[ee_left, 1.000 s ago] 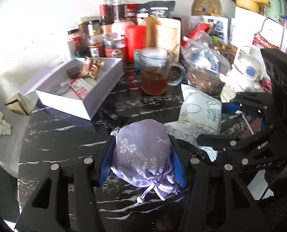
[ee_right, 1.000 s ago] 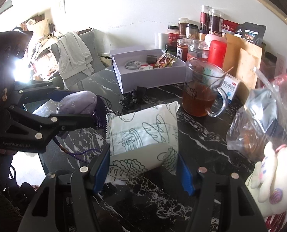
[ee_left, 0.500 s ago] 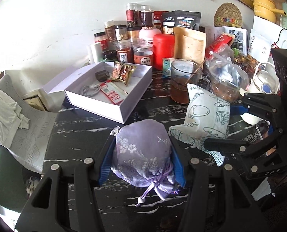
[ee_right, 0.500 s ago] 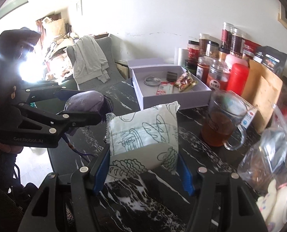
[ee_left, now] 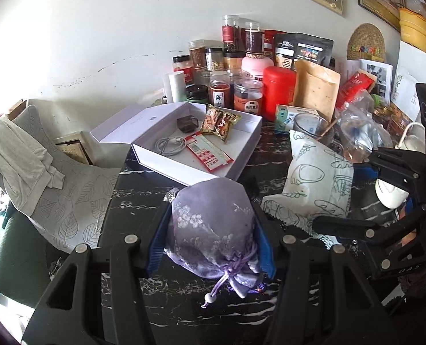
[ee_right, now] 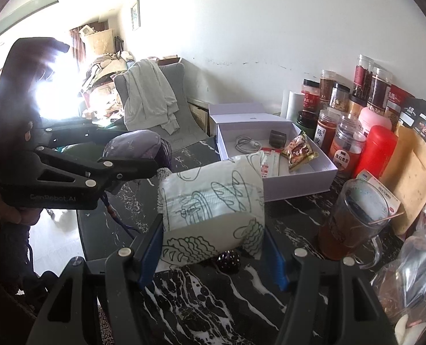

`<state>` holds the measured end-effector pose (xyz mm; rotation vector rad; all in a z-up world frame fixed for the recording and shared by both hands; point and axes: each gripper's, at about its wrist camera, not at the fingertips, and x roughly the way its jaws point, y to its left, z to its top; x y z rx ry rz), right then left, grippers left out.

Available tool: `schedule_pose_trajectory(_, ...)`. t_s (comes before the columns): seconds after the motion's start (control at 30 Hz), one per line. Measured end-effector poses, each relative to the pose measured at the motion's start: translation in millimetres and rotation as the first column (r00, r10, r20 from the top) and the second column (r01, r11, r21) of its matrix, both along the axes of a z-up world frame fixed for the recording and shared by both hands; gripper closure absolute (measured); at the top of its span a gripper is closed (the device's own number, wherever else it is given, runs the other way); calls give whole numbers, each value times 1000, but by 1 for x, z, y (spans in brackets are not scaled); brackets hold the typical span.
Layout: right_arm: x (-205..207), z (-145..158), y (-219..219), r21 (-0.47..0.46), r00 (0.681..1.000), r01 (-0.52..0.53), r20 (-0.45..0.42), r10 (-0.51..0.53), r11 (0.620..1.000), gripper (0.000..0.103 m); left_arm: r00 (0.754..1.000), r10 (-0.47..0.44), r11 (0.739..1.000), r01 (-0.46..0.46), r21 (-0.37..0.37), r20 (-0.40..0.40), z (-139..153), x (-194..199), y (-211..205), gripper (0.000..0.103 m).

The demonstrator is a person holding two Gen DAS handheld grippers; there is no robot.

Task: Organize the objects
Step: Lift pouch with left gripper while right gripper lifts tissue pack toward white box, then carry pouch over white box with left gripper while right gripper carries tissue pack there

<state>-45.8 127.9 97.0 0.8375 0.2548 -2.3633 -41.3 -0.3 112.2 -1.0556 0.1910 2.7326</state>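
Nearest: left gripper (ee_left: 211, 240), jaws clenched on the lilac drawstring pouch (ee_left: 213, 230), its cord and bead hanging toward the camera. Pouch now rides clear above the black marble table (ee_left: 132, 224), short of the white box (ee_left: 241, 161).

Beside it: right gripper (ee_right: 213, 247), jaws clenched on the printed tissue pack (ee_right: 213, 207), held clear of the table just short of the box's near wall. A small dark object (ee_right: 228, 261) lies on the table under the pack; what it is cannot be told.

Change: over the last second both loads have risen and drawn toward the box, which now shows more fully from above in both views; grips unchanged.

Middle: the box, lid folded back, holding a coiled cable (ee_left: 169, 145), a red leaflet (ee_left: 210, 155), a snack packet (ee_left: 218, 122) and a small dark case (ee_left: 187, 122).

Beyond the box: jars (ee_left: 221, 95) against the wall; a glass mug (ee_right: 353, 224) to its right.

Judgement: transport stage; both items are probably bound for the box, whose free floor is limited.
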Motion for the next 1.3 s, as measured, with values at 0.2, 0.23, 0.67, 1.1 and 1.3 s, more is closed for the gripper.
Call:
schedule_pose_trajectory(0.2,-20,12,-4,5,1000,2,-23,-2,1000,39,1000,9,1000,-9,-4,-4,5,-23,-7,51)
schedule_pose_trajectory(0.23,-23,14,-4,6,1000,2,-25,-2,1000,39,1000,10,1000,-10,-2,-3,6,-27,-8,51)
schedule_pose_trajectory(0.67,-75,29,-14,16,998,9,-63,-8,1000,39,1000,12,1000,-12,-7,-1,11,-94,-17,51)
schedule_pose_trajectory(1.1,-136,28,-15,17,995,70,-67,-69,997,39,1000,20,999,-21,-26,-24,8,-172,-23,51)
schedule_pose_trajectory(1.3,-165,28,-15,20,991,116,-71,-114,993,39,1000,17,999,-18,-27,-22,0,-209,-25,51)
